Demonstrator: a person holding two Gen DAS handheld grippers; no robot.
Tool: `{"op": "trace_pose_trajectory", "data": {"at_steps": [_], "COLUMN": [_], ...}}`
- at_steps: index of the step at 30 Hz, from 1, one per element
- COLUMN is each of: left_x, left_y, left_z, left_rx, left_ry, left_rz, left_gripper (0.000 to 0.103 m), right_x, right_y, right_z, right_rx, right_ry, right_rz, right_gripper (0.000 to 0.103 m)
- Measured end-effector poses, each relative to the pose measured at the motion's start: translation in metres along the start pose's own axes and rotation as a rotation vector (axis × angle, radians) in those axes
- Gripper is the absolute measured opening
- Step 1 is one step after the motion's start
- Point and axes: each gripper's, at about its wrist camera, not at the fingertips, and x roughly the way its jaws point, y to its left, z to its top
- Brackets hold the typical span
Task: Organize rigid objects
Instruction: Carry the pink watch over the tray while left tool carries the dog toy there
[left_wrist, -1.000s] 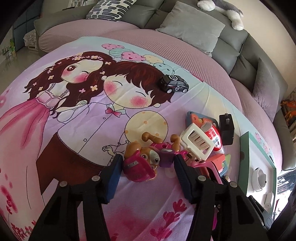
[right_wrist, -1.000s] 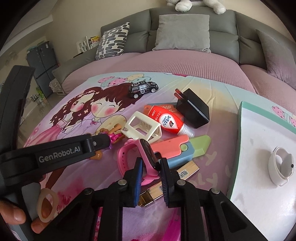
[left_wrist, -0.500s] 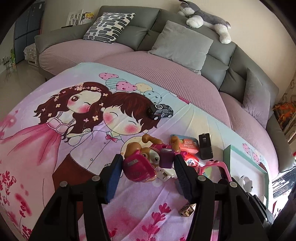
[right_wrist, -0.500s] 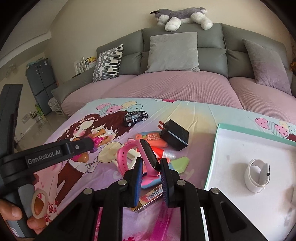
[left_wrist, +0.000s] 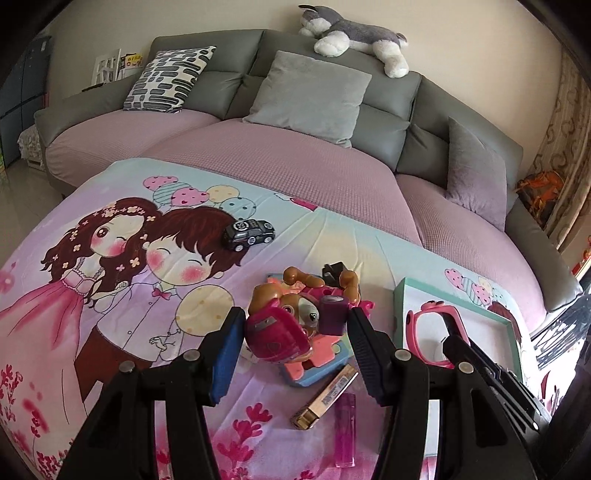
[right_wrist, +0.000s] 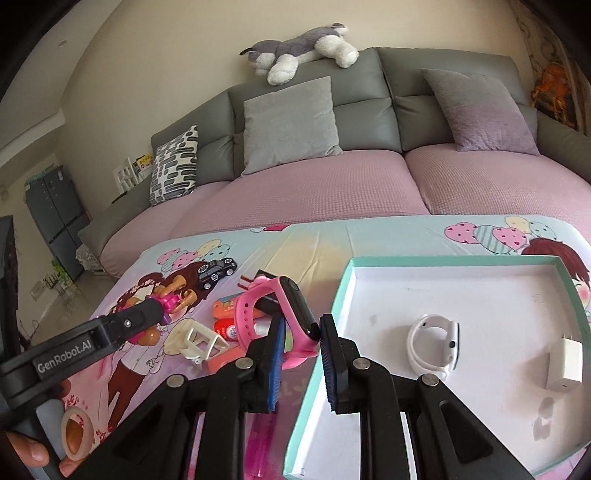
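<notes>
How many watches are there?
2. The pink watch is held in the right gripper, lifted beside the tray. The white watch lies inside the tray. Others may be hidden.

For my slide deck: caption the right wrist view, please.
Right gripper carries a pink smartwatch toward the white tray holding a white watch.

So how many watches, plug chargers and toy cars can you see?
Watches: 2 (pink watch, white watch)
Plug chargers: 2 (white charger, black charger)
Toy cars: 1 (black toy car)
Total: 5
</notes>
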Motion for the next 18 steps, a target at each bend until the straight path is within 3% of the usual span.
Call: {"op": "trace_pose_trajectory", "data": {"at_steps": [6, 11, 18], "left_x": [0.006, 0.016, 0.028], "left_y": [-0.043, -0.081, -0.115], "left_z": [-0.009, -0.022, -0.038], "left_rx": [0.105, 0.184, 0.262], "left_ry": [0.030, 0.078, 0.126], "left_rz": [-0.038, -0.096, -0.108], "left_gripper": [0.059, 0.059, 0.059], "right_x": [-0.017, -0.025, -0.038], "right_y": [-0.042, -0.069, -0.121], "right_z": [0.007, 0.008, 0.003], "right_rx": [0.095, 0.099, 0.249], "right_ry": [-0.017, 0.003, 0.025], "right_rz": [-0.062, -0.175, -0.249], "right_gripper": [0.021, 0.021, 0.021]}}
